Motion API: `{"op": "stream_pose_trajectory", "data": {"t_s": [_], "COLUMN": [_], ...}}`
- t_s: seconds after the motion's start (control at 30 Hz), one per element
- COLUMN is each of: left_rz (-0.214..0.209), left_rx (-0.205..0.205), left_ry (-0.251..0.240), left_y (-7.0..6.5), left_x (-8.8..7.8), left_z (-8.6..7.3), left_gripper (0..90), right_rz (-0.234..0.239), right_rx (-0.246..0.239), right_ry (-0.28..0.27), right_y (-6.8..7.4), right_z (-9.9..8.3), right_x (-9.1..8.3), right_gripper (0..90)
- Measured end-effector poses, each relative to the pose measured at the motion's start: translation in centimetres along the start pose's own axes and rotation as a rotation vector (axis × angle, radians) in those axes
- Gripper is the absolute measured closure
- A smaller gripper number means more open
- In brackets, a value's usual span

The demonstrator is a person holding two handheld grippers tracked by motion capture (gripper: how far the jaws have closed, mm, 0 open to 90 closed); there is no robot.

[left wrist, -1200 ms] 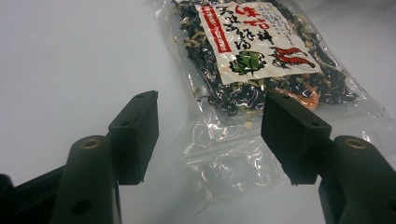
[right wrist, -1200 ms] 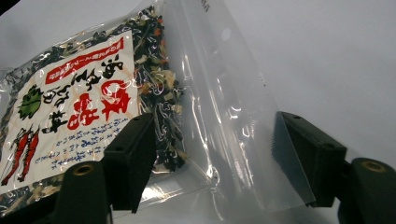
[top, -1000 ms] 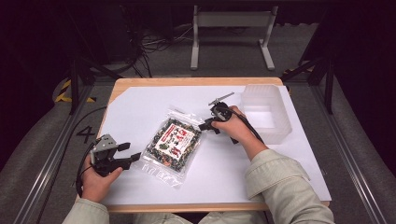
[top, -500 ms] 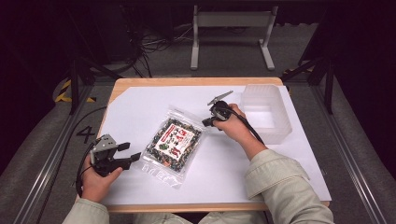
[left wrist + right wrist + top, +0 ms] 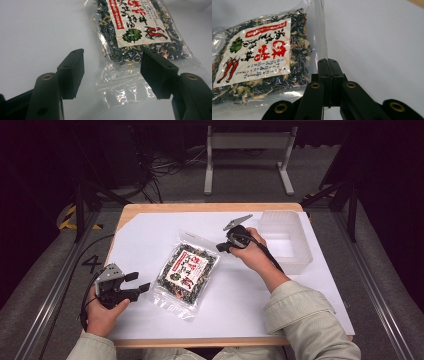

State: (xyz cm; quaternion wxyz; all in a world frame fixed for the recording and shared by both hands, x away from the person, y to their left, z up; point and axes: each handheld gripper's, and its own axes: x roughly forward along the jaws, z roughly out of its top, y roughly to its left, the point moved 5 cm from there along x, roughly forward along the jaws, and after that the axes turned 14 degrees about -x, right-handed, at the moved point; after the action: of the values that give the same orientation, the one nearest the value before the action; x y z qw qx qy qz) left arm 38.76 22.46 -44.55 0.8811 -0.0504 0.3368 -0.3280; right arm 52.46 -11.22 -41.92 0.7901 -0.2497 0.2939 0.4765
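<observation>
At the lower left of the high view, the left tool (image 5: 135, 285) rests low over the white sheet-covered worktop (image 5: 145, 245), held in the person's left hand (image 5: 102, 312). Its jaws stand released, apart, with nothing between them; in the left gripper view they frame the near clear end of the packet without touching it.

Just right of that, in the middle of the frame, lies the clear plastic packet of dark dried seaweed mix with a white and red printed label (image 5: 186, 272), flat on the sheet and turned at a slant.

Further right, at the packet's upper corner, the right tool (image 5: 223, 246) is clenched: its jaws have just been closing, and in the right gripper view they meet on the clear sealed edge of the packet, so the film appears to be pinched between them.

At the upper right of the frame stands a translucent rectangular plastic box (image 5: 300, 245), open-topped and seemingly empty, well apart from the packet.

The step in hand looks like taking hold of the packet by its corner. The next move probably calls for lifting it clear of the sheet and carrying it rightward to the box, keeping the thin film from slipping out.
</observation>
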Motion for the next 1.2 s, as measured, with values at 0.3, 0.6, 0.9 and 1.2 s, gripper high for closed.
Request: {"op": "stream_pose_trajectory", "data": {"t_s": [0.3, 0.6, 0.9, 1.2], "left_rz": [-0.002, -0.035, -0.063, -0.061], "left_rx": [-0.007, -0.012, -0.009, -0.007], "left_ry": [-0.023, -0.042, -0.049, -0.081], "left_y": [-0.2, -0.8, -1.2, -1.4], "left_x": [-0.5, -0.7, -1.0, -1.5], "left_z": [0.5, 1.1, 2.4, 3.7], "left_gripper": [32.5, 31.2, 26.6, 25.1], "right_rz": [-0.010, -0.014, -0.027, -0.060], "right_rx": [-0.094, -0.189, -0.264, -0.321], "right_ry": [-0.071, -0.164, -0.227, -0.271], "right_y": [1.2, 3.6, 5.3, 6.6], "right_z": [2.8, 6.4, 8.8, 10.0], "right_x": [-3.6, -7.5, -10.2, -13.1], "right_gripper": [90.0, 90.0, 90.0, 90.0]}}
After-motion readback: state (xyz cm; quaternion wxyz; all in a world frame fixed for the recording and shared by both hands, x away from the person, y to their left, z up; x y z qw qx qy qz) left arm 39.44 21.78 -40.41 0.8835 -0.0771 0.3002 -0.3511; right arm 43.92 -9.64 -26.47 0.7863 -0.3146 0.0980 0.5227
